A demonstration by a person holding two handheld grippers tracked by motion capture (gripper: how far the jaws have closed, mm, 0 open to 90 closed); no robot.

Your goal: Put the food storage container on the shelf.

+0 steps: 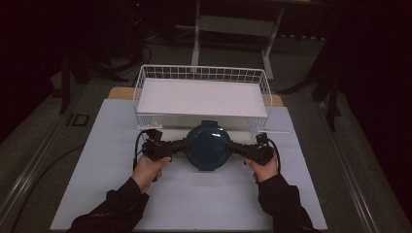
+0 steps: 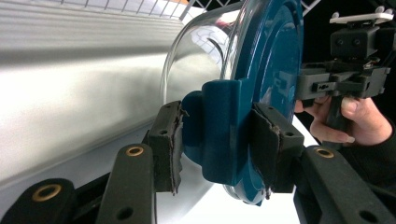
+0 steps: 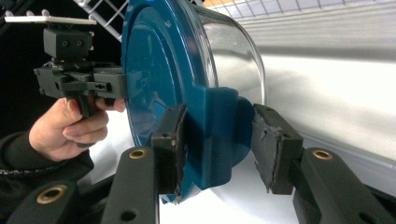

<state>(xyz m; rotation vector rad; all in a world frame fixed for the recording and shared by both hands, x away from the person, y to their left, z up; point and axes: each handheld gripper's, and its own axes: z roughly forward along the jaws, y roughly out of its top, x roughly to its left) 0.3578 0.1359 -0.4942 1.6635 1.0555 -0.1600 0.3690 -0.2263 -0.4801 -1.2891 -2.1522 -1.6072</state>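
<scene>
In the high view we hold a round glass container with a dark teal plastic lid point(image 1: 208, 145) at the centre of the frame, between our two hand-held grippers. It hangs over a pale blue-white table mat point(image 1: 111, 194), just in front of a white wire basket with a flat white liner point(image 1: 201, 73) that fills the upper middle of the picture.

Our left gripper point(image 1: 180, 145), left of centre, is clamped on the lid's side tab. In the left gripper view its two black padded jaws press the teal tab from both sides, low in the middle of the frame, with the clear glass bowl curving away to the upper left.

Our right gripper point(image 1: 233, 147), right of centre, meets the tab on the opposite side. In the right gripper view the left pad lies against the teal tab at the lower middle, while the right pad seems to stand slightly off it, so we cannot tell whether this grip is firm.

Our hands, in dark sleeves, enter from the bottom edge.
</scene>
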